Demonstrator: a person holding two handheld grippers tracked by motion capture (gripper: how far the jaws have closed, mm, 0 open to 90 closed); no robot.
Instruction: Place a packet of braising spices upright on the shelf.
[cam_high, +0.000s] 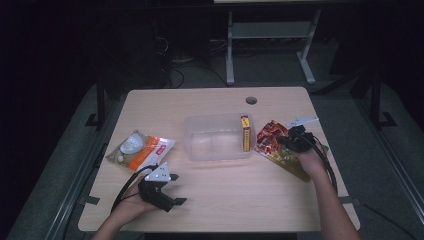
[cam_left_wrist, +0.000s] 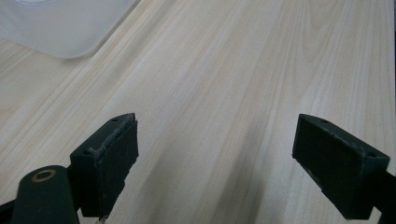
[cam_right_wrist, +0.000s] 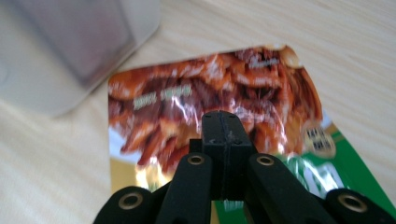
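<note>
Red-and-green foil snack packet (cam_right_wrist: 261, 93) flat on pale wooden worktop (cam_high: 225, 200) beside clear plastic tub (cam_high: 217, 137), right hand-held gripper (cam_right_wrist: 222, 122) closed over it, nothing visibly pinched; left hand-held gripper (cam_left_wrist: 215, 154) spread apart.

At three o'clock the snack packet (cam_high: 280, 147) is glossy red-brown and green, the bin (cam_high: 217, 137) translucent white, the carton (cam_high: 245, 132) yellow and red.
</note>
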